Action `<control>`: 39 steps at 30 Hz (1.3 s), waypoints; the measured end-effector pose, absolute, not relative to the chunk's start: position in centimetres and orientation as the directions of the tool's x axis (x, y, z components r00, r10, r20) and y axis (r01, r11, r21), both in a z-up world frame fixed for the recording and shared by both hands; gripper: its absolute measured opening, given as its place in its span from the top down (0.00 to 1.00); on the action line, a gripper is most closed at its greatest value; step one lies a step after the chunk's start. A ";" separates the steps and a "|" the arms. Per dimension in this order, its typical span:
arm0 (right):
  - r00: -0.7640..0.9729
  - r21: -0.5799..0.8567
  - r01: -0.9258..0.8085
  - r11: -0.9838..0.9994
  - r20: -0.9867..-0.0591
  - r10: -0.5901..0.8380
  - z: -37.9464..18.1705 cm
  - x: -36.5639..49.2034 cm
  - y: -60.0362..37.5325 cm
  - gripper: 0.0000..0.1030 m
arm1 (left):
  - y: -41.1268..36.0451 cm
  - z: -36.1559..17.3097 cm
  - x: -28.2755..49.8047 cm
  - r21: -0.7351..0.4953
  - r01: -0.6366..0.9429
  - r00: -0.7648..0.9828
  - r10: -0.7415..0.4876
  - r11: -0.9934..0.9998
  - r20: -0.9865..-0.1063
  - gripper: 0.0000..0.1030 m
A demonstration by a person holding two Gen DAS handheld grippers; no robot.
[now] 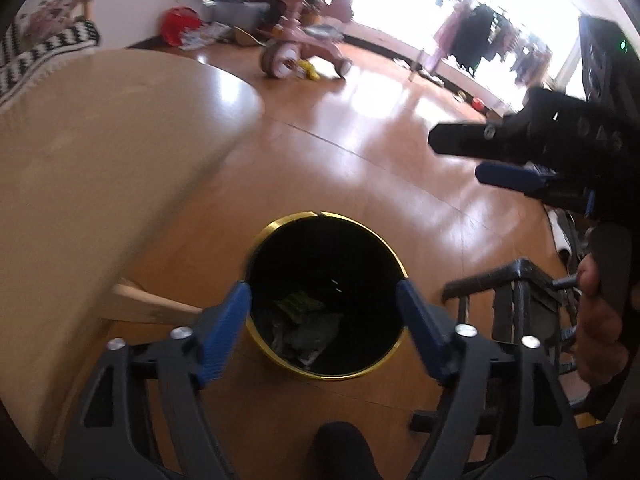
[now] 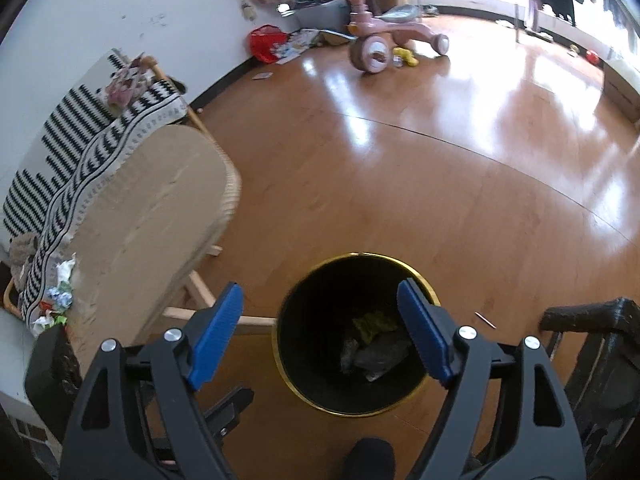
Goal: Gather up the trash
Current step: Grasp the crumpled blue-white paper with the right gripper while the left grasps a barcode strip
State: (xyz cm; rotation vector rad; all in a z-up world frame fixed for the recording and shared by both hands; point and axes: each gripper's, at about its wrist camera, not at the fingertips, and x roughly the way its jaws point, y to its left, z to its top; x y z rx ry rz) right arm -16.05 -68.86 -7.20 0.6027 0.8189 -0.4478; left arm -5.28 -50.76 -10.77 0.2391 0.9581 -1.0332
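We are holding two claws over one gold-rimmed black bin (image 1: pixel 326 300) on the floor, left claw (image 1: pixel 324 324) gaping empty, right claw (image 2: pixel 320 336) gaping empty, one green wrapper (image 2: pixel 374 324) lying inside, one table (image 2: pixel 160 208) at nine o'clock, one pink tricycle (image 2: pixel 384 40) at twelve

Left gripper (image 1: pixel 324 304): black plastic arms with triangular cut-outs, round silver screw heads at the pivots, blue ribbed pads on the jaws. Right gripper (image 2: pixel 320 306): same build and colours. At right of the left wrist view the right gripper's black body bears pale embossed lettering, unreadable, and a green light at upper right; a hand (image 1: pixel 600 320) grips its black handle
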 end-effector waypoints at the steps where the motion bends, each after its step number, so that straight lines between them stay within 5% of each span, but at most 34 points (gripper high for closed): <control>1: 0.613 0.321 0.573 0.754 -0.778 -0.134 -6.9 -15.5 -68.3 0.23 | -49.5 -9.9 -4.7 -0.242 0.803 0.191 -0.621 0.544 -0.760 0.22; 15: 0.671 0.308 0.198 0.931 -0.735 0.100 -2.2 -2.0 -47.3 0.21 | -22.3 -0.3 4.8 -0.134 0.528 0.546 -0.456 0.839 -0.703 0.17; 26: 0.585 0.259 -0.191 0.947 -0.745 0.321 -2.8 3.0 -26.8 0.21 | -0.1 -0.3 10.2 -0.081 0.225 0.664 -0.213 0.971 -0.717 0.17; 39: 0.464 0.181 -0.390 0.903 -0.808 0.363 -6.4 3.6 -17.2 0.22 | 2.1 -6.2 13.7 -0.016 0.272 0.613 -0.186 0.962 -0.767 0.19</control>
